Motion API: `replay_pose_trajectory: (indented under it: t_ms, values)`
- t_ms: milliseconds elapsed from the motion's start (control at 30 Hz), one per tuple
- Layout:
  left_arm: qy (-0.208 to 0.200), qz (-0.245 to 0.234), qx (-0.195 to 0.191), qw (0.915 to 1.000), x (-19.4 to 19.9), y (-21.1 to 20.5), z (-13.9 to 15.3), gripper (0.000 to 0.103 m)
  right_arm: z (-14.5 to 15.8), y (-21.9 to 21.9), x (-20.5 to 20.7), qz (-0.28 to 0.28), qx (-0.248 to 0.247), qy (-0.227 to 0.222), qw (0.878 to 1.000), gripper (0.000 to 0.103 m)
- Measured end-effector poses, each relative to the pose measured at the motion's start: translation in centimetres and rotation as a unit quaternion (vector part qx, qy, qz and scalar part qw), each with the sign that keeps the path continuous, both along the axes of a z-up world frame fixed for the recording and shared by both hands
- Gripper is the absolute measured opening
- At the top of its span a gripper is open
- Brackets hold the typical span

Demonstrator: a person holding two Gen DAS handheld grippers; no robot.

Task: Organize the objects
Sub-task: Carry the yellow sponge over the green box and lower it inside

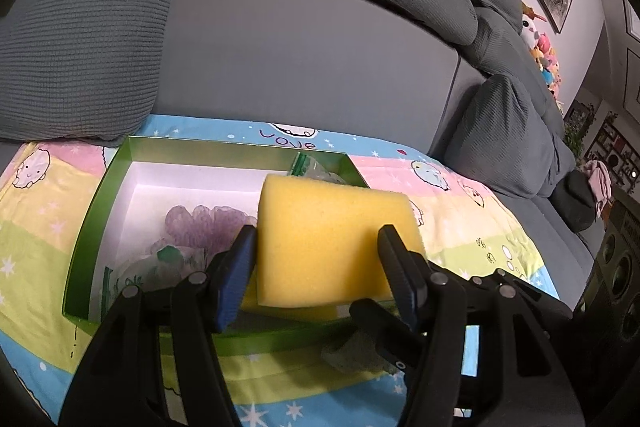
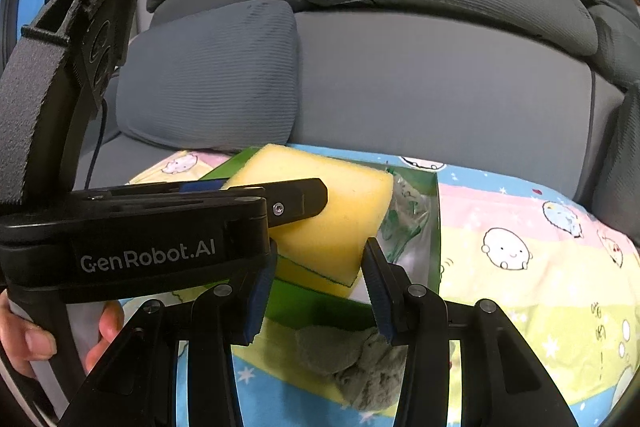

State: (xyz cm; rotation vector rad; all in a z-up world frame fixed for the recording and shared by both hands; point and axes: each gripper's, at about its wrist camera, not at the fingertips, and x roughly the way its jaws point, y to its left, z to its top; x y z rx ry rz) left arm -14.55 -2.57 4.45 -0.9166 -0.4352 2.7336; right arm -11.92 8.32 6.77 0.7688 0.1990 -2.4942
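A thick yellow sponge (image 1: 328,239) is pinched between the pads of my left gripper (image 1: 318,233), which is shut on it above an open green box (image 1: 90,227). In the right wrist view the same sponge (image 2: 332,211) hangs over the box (image 2: 434,227), with a left gripper finger (image 2: 304,201) across it. My right gripper (image 2: 320,245) has the sponge's near end between its tips. Whether its pads press on the sponge is unclear. One right gripper finger (image 1: 376,331) shows just under the sponge. A crumpled grey cloth (image 2: 352,363) lies on the blanket beneath.
The box holds clear plastic bags (image 1: 320,171) and a purple flower print on its white floor. It sits on a pastel cartoon blanket (image 2: 520,287) spread over a grey sofa with loose cushions (image 1: 80,39). A person's hand (image 2: 28,343) grips the left gripper's handle.
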Motion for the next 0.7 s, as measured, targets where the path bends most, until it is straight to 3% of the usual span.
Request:
replay_pose_trajectory:
  t_ms: [700]
  values:
    - [-0.029, 0.046, 0.016, 0.9984, -3.1, -1.9, -1.5, 0.061, -1.3, -2.0, -3.7, 0.027, 0.019, -0.026, 0.999, 0.046]
